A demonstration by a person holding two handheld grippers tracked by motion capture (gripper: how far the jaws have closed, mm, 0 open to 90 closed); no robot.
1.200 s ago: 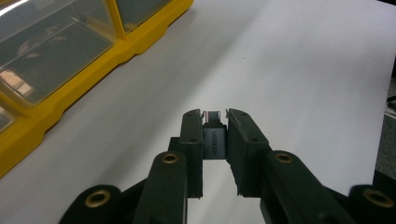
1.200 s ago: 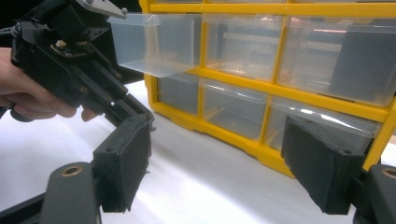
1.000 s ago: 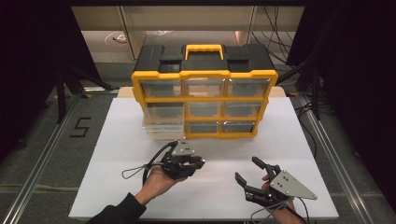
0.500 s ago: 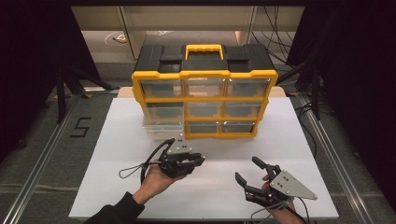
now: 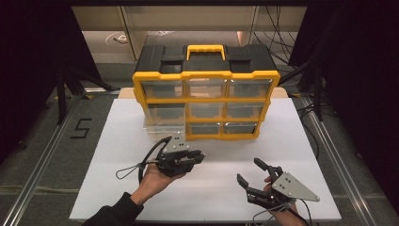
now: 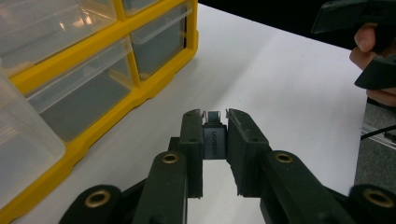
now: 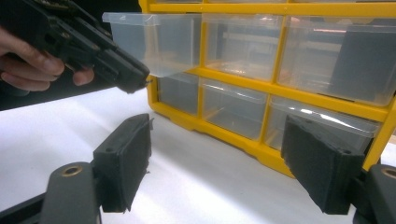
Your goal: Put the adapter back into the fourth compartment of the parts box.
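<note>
Left gripper (image 5: 194,156) shifted slightly right, adapter (image 6: 214,136) stays clamped.
Your right gripper (image 5: 252,174) unmoved, fingers wide apart; organizer (image 5: 205,101) unchanged on bench (image 5: 117,141).

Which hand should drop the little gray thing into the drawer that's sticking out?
Probably the left. The left tool already pinches the small gray adapter and sits near the pulled-out clear drawer of the yellow organizer. The right tool is open, empty and farther away.
</note>
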